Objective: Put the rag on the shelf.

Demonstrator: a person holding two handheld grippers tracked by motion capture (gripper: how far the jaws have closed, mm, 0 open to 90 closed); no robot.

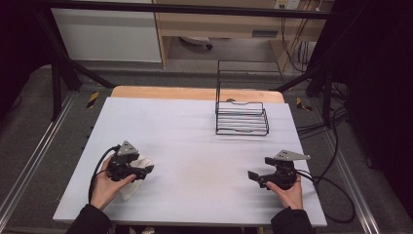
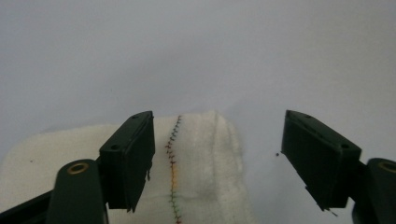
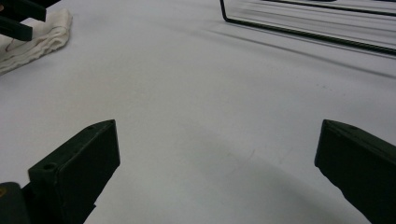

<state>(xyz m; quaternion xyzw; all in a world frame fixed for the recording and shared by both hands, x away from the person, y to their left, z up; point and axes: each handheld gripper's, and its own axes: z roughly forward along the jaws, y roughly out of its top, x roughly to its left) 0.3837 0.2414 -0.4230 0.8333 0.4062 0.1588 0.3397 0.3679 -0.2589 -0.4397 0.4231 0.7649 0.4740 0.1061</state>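
Left gripper (image 1: 146, 171) sits low over the near-left part of the table, at about 8 o'clock from table centre, jaws apart and clamped on nothing. In the left gripper view the same left gripper (image 2: 217, 161) straddles the end of a folded white cloth (image 2: 196, 158): one jaw lies over the fabric, the other over bare table just beside the cloth's edge. The cloth (image 1: 134, 178) lies directly beneath and slightly behind this claw, its stitched seam (image 2: 173, 168) running along the jaw direction toward 12 o'clock; whether the jaws touch the fabric cannot be told. Right gripper (image 1: 254, 176) is held at about 4 o'clock, well apart from the cloth, jaws likewise wide open and empty over the bare white table (image 1: 195, 146). The left hand (image 1: 104, 185) is judged plainly the nearer one for any pick-up. Farther off, at about 1 o'clock, a black wire rack (image 1: 242, 117) stands empty. Count: one cloth, one rack, two grippers, one table.
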